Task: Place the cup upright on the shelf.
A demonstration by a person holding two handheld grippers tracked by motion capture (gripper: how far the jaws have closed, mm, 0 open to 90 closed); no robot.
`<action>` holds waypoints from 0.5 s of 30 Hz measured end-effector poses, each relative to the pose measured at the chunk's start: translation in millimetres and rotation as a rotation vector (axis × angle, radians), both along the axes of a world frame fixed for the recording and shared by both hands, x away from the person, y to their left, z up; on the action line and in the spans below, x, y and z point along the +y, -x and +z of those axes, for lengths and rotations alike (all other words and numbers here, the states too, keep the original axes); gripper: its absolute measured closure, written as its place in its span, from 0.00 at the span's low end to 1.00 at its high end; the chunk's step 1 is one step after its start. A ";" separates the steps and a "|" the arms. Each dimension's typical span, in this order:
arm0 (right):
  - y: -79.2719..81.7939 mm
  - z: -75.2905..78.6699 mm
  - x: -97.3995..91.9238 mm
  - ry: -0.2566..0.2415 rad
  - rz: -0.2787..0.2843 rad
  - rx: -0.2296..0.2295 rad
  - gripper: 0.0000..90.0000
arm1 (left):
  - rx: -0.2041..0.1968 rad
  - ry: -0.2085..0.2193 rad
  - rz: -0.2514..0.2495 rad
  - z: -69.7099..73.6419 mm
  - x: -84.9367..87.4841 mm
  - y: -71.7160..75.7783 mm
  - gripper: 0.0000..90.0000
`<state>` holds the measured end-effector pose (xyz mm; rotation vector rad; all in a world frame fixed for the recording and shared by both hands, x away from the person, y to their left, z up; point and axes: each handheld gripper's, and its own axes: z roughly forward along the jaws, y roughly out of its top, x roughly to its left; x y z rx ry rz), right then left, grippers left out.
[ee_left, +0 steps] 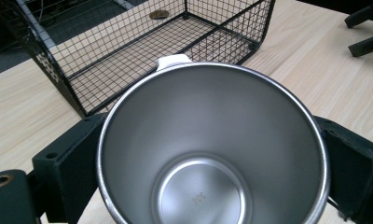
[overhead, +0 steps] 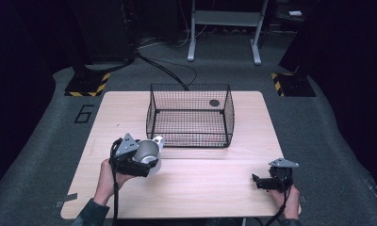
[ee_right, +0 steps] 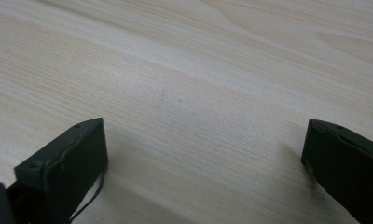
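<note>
A shiny steel cup [overhead: 148, 151] with a white handle tab is held in my left gripper [overhead: 146, 162] just in front of the black wire basket [overhead: 191, 89]. In the left gripper view the empty cup [ee_left: 212, 149] sits between the two black jaws, tilted toward the camera, with the basket [ee_left: 58, 70] right behind it. My right gripper [overhead: 255, 181] rests low over the table near its front right corner, jaws wide apart. In the right gripper view its gripper [ee_right: 203, 140] has bare wood between the jaws.
The wire basket stands at the middle back of the wooden table [overhead: 215, 188] and holds a small dark round disc [overhead: 214, 102] at its far right. In the left gripper view the right gripper [ee_left: 366, 28] shows at the top right.
</note>
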<state>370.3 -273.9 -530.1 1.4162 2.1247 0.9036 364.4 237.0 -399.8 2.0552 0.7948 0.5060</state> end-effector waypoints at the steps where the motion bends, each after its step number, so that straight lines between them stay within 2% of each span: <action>1: 0.0 0.0 0.0 0.000 0.000 0.000 0.00 | 0.000 0.000 0.000 0.0 0.0 0.0 0.07; 7: 0.0 0.0 -0.2 0.001 0.002 0.001 0.00 | -0.012 0.023 -0.023 8.2 -6.7 -4.1 0.07; 15: -0.1 0.0 -0.2 0.001 0.002 0.000 0.00 | -0.031 0.037 -0.058 27.1 -19.5 -15.2 0.07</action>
